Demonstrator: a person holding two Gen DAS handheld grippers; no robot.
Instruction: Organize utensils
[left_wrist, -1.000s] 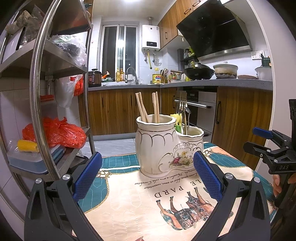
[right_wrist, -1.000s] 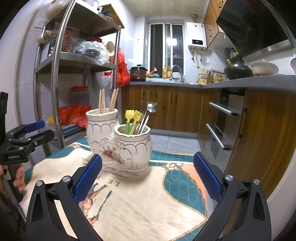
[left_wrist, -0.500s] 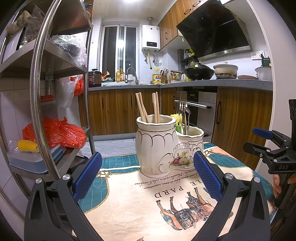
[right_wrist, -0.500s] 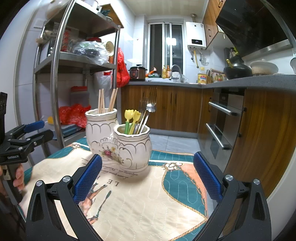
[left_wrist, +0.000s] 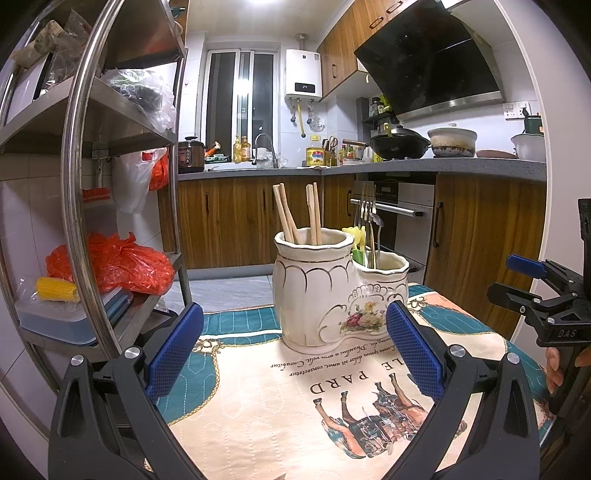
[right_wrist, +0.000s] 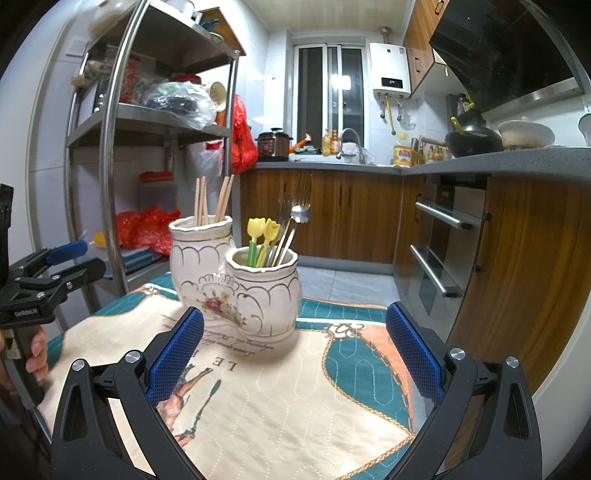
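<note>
A white ceramic double utensil holder (left_wrist: 332, 291) (right_wrist: 236, 280) stands on the patterned tablecloth (left_wrist: 295, 398) (right_wrist: 295, 384). Its taller pot holds wooden chopsticks (left_wrist: 299, 214) (right_wrist: 212, 201). Its shorter pot holds yellow-tipped picks (left_wrist: 358, 240) (right_wrist: 263, 236) and metal forks and spoons (left_wrist: 369, 225) (right_wrist: 293, 221). My left gripper (left_wrist: 294, 349) is open and empty, just in front of the holder. My right gripper (right_wrist: 294, 349) is open and empty, in front of the holder's shorter pot. Each gripper shows at the edge of the other's view: the right (left_wrist: 543, 291), the left (right_wrist: 48, 273).
A steel shelf rack (left_wrist: 77, 184) (right_wrist: 110, 155) with bags and boxes stands left of the table. Wooden cabinets (left_wrist: 229, 221) and an oven (right_wrist: 439, 236) line the back and right. The table edge (right_wrist: 424, 428) falls away at the right.
The right gripper has shifted slightly, so the holder sits a touch lower and more left in its view. The left gripper has barely moved.
</note>
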